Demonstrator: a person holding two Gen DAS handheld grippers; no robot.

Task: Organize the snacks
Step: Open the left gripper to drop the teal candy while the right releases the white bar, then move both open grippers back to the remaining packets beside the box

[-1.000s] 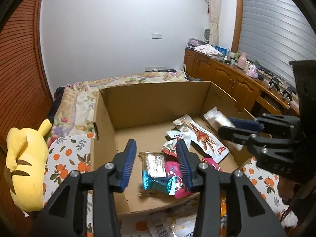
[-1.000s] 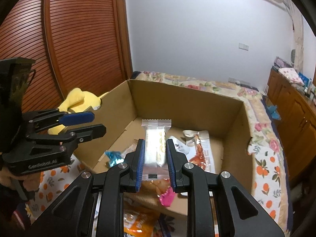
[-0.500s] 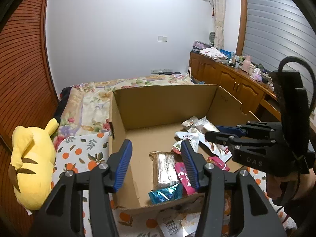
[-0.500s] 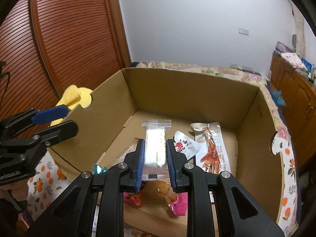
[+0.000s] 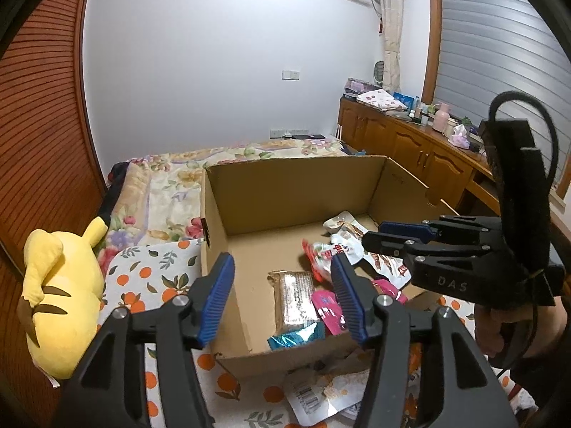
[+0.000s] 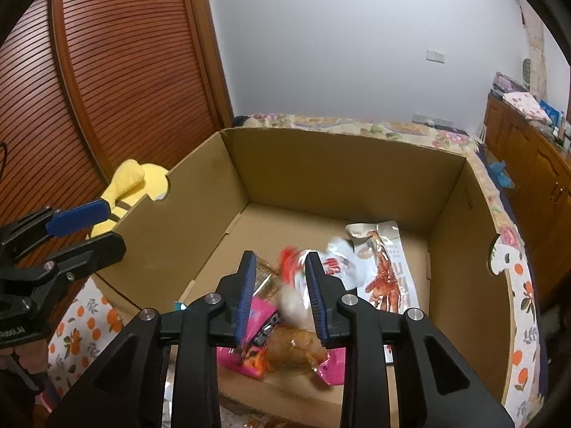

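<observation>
An open cardboard box (image 5: 292, 192) (image 6: 342, 174) sits on the bed and holds several snack packets. My right gripper (image 6: 280, 294) is open over the box's near side. A white packet (image 6: 294, 297), blurred in motion, drops between its fingers. My left gripper (image 5: 283, 294) is open and empty above the box's near left corner. A brown wafer pack (image 5: 294, 296), a pink packet (image 5: 326, 306) and a crab-print packet (image 6: 387, 274) lie inside.
A yellow plush toy (image 5: 59, 296) lies left of the box on the orange-print sheet (image 5: 142, 278). More snack packets (image 5: 321, 392) lie in front of the box. Wooden cabinets (image 5: 410, 153) stand at the right, a slatted wooden door (image 6: 107, 82) at the left.
My right gripper has opened and let go of the white packet, which is falling into the box. My left gripper has drawn back and up, away from the box.
</observation>
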